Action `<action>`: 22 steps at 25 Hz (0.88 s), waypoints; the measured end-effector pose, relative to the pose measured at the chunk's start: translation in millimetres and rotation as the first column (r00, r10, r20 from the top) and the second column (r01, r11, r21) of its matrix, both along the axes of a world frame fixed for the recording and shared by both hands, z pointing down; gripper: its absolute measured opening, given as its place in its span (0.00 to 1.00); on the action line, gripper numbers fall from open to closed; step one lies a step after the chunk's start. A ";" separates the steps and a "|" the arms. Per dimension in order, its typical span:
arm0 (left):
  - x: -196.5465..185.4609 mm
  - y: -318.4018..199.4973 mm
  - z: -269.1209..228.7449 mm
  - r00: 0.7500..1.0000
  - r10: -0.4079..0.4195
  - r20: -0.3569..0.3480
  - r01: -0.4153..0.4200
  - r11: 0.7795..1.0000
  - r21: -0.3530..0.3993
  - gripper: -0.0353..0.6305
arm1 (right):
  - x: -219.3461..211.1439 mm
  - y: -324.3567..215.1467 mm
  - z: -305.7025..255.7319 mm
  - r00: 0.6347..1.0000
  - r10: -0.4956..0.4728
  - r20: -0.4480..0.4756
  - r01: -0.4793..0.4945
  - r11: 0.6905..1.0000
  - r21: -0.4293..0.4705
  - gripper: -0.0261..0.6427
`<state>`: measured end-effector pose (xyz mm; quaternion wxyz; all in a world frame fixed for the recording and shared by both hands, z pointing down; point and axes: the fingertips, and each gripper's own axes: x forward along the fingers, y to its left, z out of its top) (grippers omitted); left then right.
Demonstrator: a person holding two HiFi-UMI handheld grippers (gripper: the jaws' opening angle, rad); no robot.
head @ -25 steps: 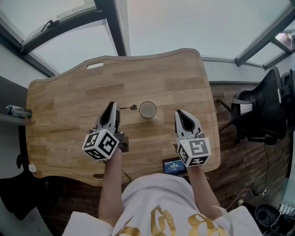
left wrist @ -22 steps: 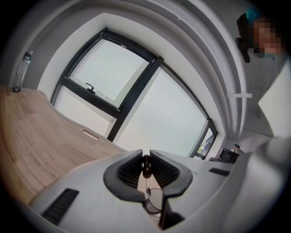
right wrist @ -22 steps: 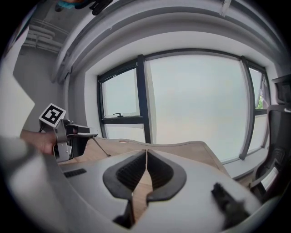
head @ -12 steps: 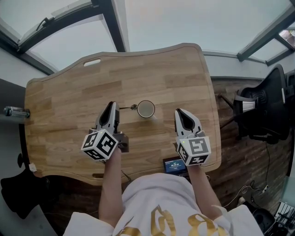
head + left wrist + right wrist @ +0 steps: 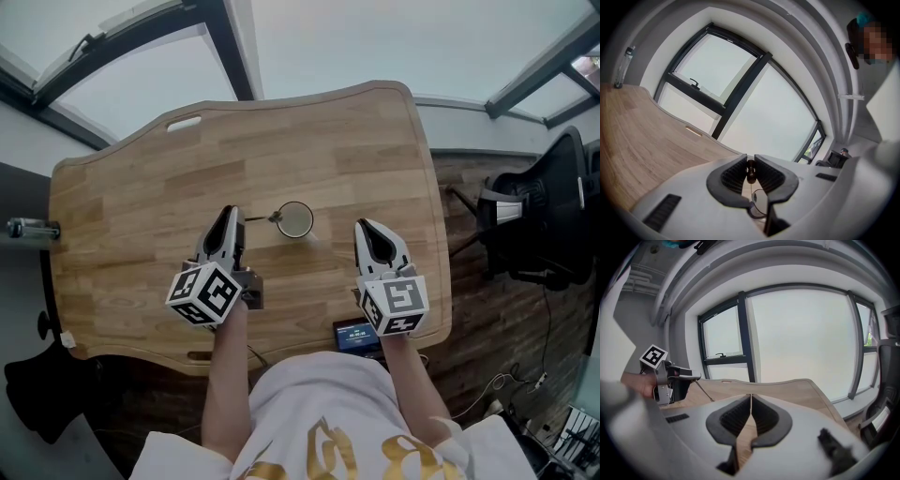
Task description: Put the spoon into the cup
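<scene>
Left hand-held gripper (image 5: pixel 228 216) has its jaws closed on the dark knobbed end of the spoon (image 5: pixel 262 218). Its own view shows the knob pinched between the ribbed pads, w/ the thin metal stem running down and away. Right hand-held gripper (image 5: pixel 367 228) has its jaws together w/ only a thin slit between, nothing in them.

Hard to make out:
- From the head view, can't tell if the spoon bowl touches the cup (image 5: pixel 296 219) rim or sits just beside it on the left.
- In the right gripper view the spoon (image 5: pixel 704 391) shows as a thin slanted line off the left gripper's tip, its lower end cut off by the gripper body. The cup is hidden there.
- A small screen device (image 5: pixel 354 335) at the near edge is partly covered by the right gripper's marker cube.

The cup is round w/ a pale rim and stands about mid-tabletop, between the two grippers' tips.

The tabletop (image 5: pixel 141 206) is light wood planks w/ a wavy outline and a slot handle near the far left corner. There's open wood on all sides of the cup, esp. toward the far edge. A bottle (image 5: pixel 26 228) sits off the left edge and a dark chair (image 5: pixel 539 225) past the right edge.
</scene>
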<state>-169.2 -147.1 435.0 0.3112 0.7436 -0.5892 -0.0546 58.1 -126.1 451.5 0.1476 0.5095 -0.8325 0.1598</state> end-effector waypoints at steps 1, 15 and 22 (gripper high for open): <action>1.0 -0.7 1.0 1.000 0.003 0.001 -0.003 1.000 -0.002 0.14 | 0.8 -0.2 1.9 1.000 0.002 0.000 -0.002 1.000 -0.004 0.09; 1.2 -4.6 11.6 1.000 0.018 -0.008 -0.018 1.000 -0.026 0.14 | -2.7 -7.6 14.0 1.000 -0.002 -0.007 0.002 1.000 -0.028 0.09; 2.6 -7.8 16.8 1.000 0.029 -0.012 -0.029 0.999 -0.038 0.14 | -5.0 -9.8 17.8 1.000 -0.001 -0.010 0.001 0.999 -0.039 0.09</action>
